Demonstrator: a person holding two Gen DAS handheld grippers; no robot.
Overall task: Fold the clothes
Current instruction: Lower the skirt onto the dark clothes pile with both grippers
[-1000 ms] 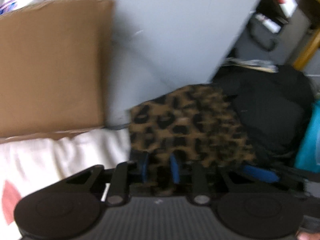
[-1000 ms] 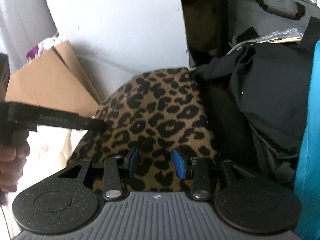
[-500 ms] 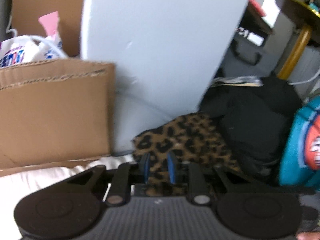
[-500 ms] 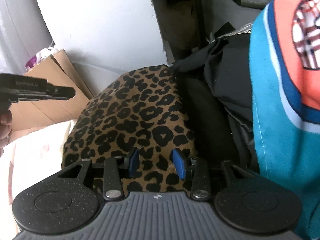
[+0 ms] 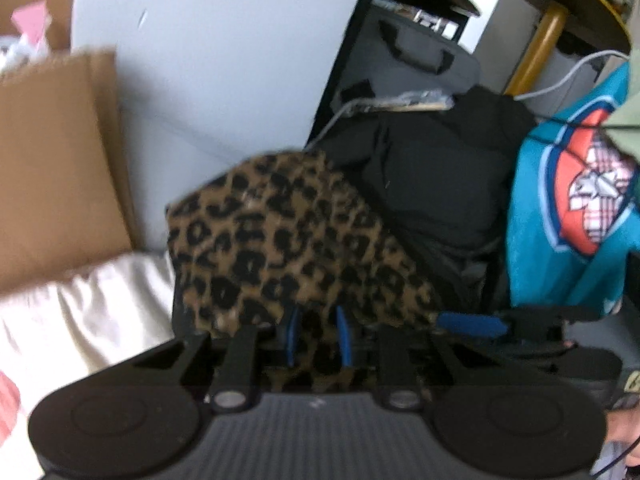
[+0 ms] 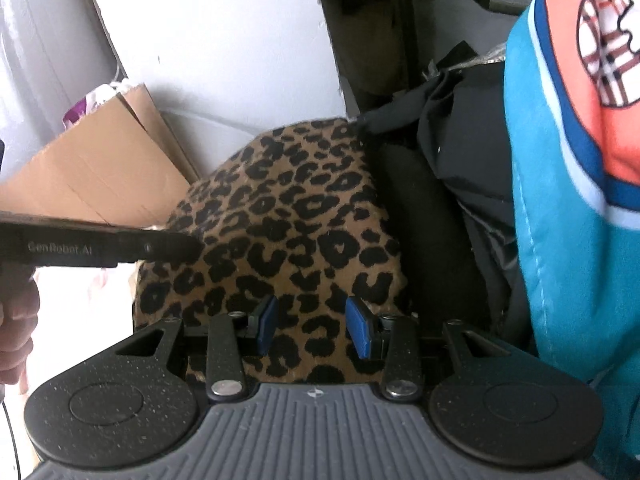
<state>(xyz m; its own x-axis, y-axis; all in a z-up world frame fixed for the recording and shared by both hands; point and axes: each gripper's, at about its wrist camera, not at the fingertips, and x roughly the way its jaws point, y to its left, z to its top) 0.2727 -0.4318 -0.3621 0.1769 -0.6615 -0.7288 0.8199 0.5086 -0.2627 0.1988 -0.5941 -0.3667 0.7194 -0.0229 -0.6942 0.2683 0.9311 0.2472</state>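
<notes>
- The leopard-print garment [image 5: 288,248] is a soft, fuzzy brown cloth with black blotches, bunched into a rounded hump in front of both grippers; it lies between a cardboard box on one side and a heap of black clothing on the other.
- In the right wrist view the same leopard-print garment [image 6: 296,216] shows a neater, domed top and a straight lower hem that runs under the gripper body.
- The left gripper [image 5: 318,336] has its blue pads set narrow, with a fold of the spotted cloth pinched between them.
- The right gripper [image 6: 314,324] has its blue pads further apart; the cloth lies between and beneath them, but whether the pads press on it cannot be told.
- The left gripper also shows in the right wrist view as a flat black bar [image 6: 120,246] with pale lettering, its tip against the garment's edge, and a hand [image 6: 16,328] is below it.
- The cardboard box [image 5: 52,168] is plain, matte brown with a flat face.
- The black clothing [image 5: 440,184] is smooth and crumpled.
- A teal garment [image 5: 568,200] with a red and white round print hangs at the far edge, glossy in texture.
- A white cloth [image 5: 80,312] lies rumpled under the box.
- A pale, smooth wall [image 5: 224,60] stands behind.
</notes>
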